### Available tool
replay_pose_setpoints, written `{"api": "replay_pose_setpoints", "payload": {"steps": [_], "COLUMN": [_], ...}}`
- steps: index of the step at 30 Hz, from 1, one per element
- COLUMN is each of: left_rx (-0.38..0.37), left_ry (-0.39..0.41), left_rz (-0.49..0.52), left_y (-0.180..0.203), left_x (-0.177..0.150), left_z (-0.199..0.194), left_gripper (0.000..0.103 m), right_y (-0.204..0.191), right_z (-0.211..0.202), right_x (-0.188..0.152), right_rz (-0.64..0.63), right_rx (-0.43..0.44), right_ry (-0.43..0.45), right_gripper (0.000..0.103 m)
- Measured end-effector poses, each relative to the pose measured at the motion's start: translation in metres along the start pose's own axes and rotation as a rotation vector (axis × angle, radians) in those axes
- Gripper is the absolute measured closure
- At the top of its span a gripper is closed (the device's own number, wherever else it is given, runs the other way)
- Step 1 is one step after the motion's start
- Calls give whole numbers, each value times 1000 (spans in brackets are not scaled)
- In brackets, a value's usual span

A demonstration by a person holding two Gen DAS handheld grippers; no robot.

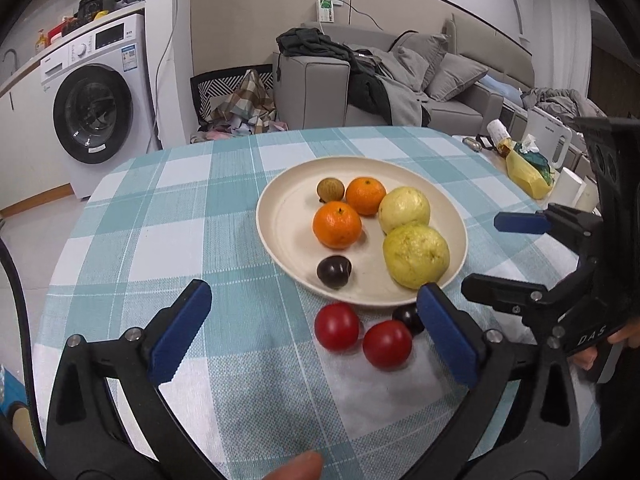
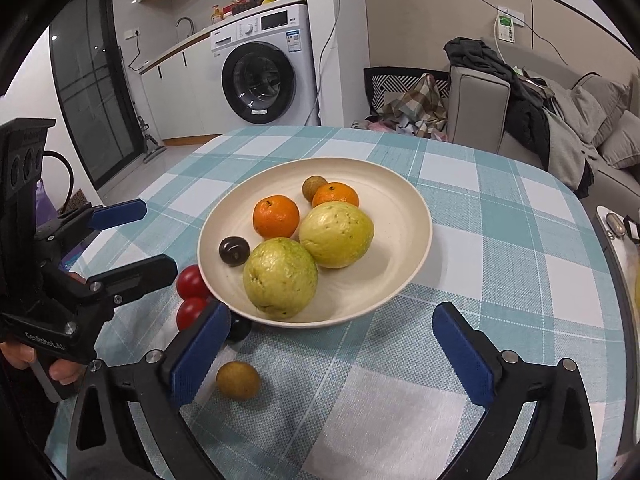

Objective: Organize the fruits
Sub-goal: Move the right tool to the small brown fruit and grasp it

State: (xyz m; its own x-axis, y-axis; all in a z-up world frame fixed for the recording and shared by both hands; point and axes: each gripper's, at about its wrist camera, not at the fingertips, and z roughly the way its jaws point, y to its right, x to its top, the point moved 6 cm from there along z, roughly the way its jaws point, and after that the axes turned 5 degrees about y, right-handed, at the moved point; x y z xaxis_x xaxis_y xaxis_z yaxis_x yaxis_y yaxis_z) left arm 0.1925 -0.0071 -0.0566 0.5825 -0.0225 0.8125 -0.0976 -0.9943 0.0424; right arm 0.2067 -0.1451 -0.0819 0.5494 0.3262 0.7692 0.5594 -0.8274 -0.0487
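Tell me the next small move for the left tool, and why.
Probably lower the left tool over the nearer red tomato and close on it. Both tools stand open and empty, and two tomatoes, a dark plum and a small brown fruit lie on the tablecloth beside the plate.

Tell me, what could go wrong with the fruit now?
The red tomatoes and dark plum lie loose on the tablecloth beside the plate, so a nudge from the open left tongs might roll them away. The guavas crowd the plate's near rim and could tip out.
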Motion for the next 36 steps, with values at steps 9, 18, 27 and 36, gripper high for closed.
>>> {"api": "replay_pose_setpoints", "payload": {"steps": [9,18,27,36], "left_rx": [-49,-61,-90,-136], "left_ry": [-76,-102,-97,-105], "left_rz": [11,28,36,70], "left_y": [5,9,14,26], "left_x": [-24,-32,-33,-36], "left_z": [0,4,3,3], "left_gripper": [1,1,1,10], "right_y": [-9,-25,-40,-51], "right_z": [-5,-3,0,-3], "right_x": [-17,-33,-44,-49], "right_rz": [-32,-56,-98,-107], "right_rx": [36,126,191,266], "right_ry": [-46,-105,-156,-164], "right_gripper": [0,1,26,40]}}
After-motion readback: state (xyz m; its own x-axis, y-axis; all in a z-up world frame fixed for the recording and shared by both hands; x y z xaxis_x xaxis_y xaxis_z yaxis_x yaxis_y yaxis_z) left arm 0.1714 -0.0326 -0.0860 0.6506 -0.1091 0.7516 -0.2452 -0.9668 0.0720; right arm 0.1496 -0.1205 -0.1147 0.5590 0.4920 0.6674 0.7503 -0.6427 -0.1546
